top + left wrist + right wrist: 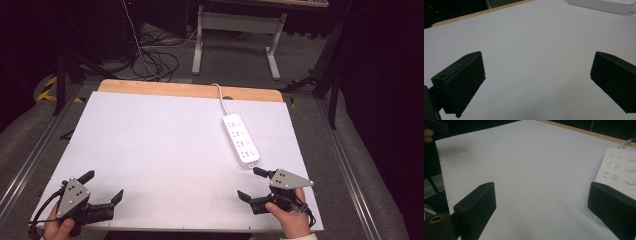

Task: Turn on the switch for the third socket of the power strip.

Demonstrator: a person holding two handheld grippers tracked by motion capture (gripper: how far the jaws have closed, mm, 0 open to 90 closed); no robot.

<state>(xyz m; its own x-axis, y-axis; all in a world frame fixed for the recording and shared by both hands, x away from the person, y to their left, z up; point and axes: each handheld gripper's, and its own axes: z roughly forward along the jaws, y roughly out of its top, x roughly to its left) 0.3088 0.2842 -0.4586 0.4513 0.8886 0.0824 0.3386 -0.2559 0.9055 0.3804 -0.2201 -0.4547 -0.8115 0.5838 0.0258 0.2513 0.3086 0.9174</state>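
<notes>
A white power strip (241,139) lies on the right half of the white table top (160,145), its sockets facing up. My right gripper (249,183) rests low at the front right, just in front of the strip's near end, with its jaws wide apart and nothing between them. In the right gripper view the gripper (541,192) faces bare table, and the power strip (621,170) lies beside the right-hand jaw. My left gripper (102,186) sits at the front left, also open and holding nothing. In the left gripper view the gripper (537,67) faces bare table, with the power strip (604,5) far off at the top right.
The strip's white cord (220,97) runs off over the wooden back edge (190,90). Metal rails (350,165) flank both sides of the table. Behind it on the floor are loose cables (155,62) and a desk's white legs (272,55).
</notes>
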